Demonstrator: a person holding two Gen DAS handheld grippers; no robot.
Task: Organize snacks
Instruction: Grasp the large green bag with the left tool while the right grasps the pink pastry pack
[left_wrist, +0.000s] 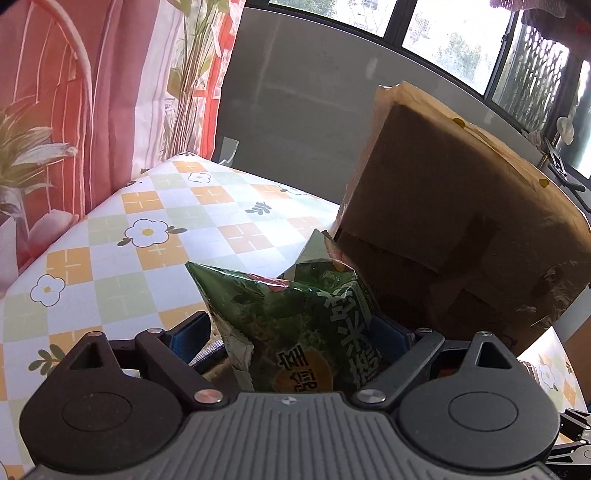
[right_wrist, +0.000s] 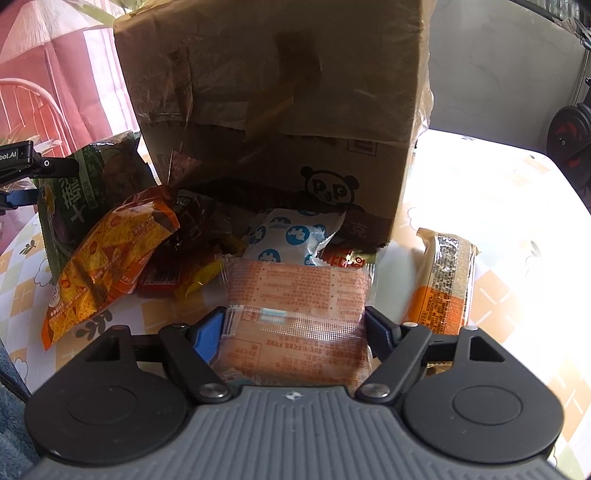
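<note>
Between the right gripper (right_wrist: 293, 328) fingers lies a flat orange packet (right_wrist: 295, 314), printed side up; both pads sit at its long edges, so the jaws look closed on it across its width, a grip that keeps a floppy wrapper flat for lifting.

On the other side, the left gripper (left_wrist: 295, 332) has a green bag (left_wrist: 295, 314) standing between its fingers. Whether its pads actually pinch the bag I cannot tell, since the bag hides the right one.

Behind both, one cardboard box (right_wrist: 273, 110) lies tipped on its side with its mouth toward the snacks, which probably explains why they are spilled in a heap on the checked tablecloth (left_wrist: 110, 229).

By my count: one green bag, one orange chip bag (right_wrist: 107, 254), one white pouch with blue spots (right_wrist: 291, 236), and two flat orange packets, the second (right_wrist: 443, 273) lying apart to the right. Several small dark and yellow wrappers are too jumbled to count.
</note>
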